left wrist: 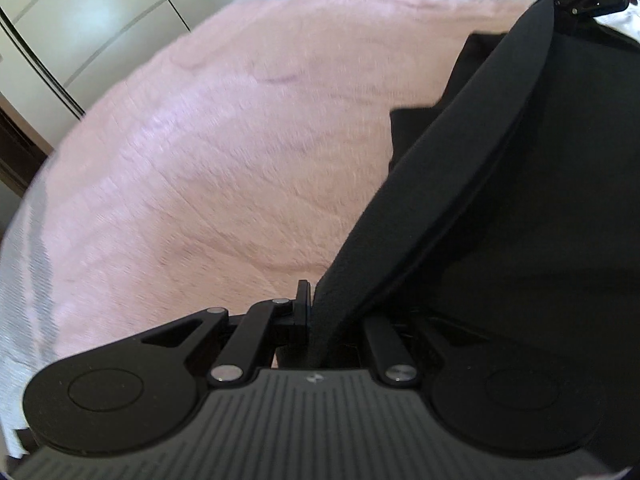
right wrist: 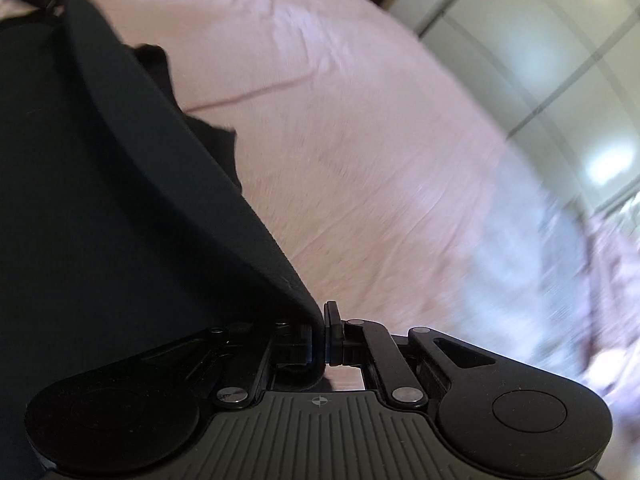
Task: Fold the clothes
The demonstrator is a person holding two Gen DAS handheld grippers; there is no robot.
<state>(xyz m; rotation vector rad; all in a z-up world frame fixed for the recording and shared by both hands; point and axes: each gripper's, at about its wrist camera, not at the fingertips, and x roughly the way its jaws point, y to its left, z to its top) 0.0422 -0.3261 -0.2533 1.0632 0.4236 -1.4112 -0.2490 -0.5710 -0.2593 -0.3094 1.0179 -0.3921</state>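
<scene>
Both tools, left tool and right tool, pinching black garment over pink bedspread; no readable writing.

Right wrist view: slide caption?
Right gripper pinches the taut edge of a black fabric garment above a pink bedspread.

I am working in a bedroom of a home. A bed fills most of both wrist views, spread with a soft pink blanket whose nap and creases show clearly, and a white textured sheet runs along its edge. Beyond the bed stands a tall wardrobe with pale glossy doors split by dark seams and thin horizontal trim lines, catching soft reflections of room light.
</scene>
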